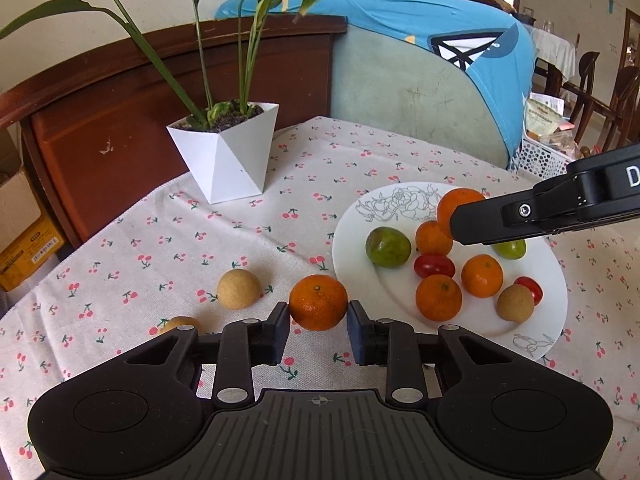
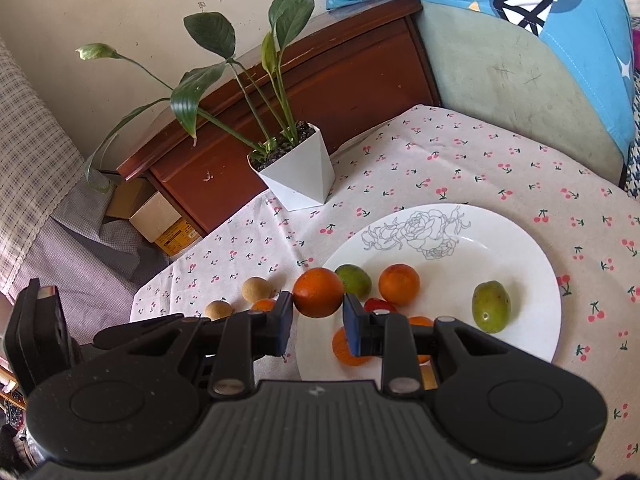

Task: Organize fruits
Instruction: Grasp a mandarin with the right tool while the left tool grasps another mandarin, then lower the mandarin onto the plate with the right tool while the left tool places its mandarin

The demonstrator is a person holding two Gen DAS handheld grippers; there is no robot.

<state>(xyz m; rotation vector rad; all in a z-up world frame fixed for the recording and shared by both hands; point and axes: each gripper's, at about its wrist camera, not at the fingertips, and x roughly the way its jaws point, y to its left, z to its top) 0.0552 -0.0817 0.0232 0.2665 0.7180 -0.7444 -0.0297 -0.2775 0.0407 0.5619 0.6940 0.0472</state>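
A white plate (image 1: 552,276) with a rose drawing holds several tangerines, two green fruits, red tomatoes and a tan longan. My left gripper (image 1: 318,312) is shut on a tangerine (image 1: 318,302) just left of the plate, low over the cherry-print cloth. My right gripper (image 2: 319,304) is shut on another tangerine (image 2: 318,292) and holds it above the plate (image 2: 520,248). In the left wrist view the right gripper (image 1: 456,220) reaches in from the right over the plate. A tan longan (image 1: 238,289) and a second one (image 1: 180,323) lie on the cloth to the left.
A white faceted pot with a green plant (image 1: 228,156) stands at the back of the table. A brown wooden headboard (image 1: 120,120) and a grey-green cushion with blue cloth (image 1: 420,80) lie beyond the table edge. Cardboard boxes (image 2: 160,220) sit on the floor at the left.
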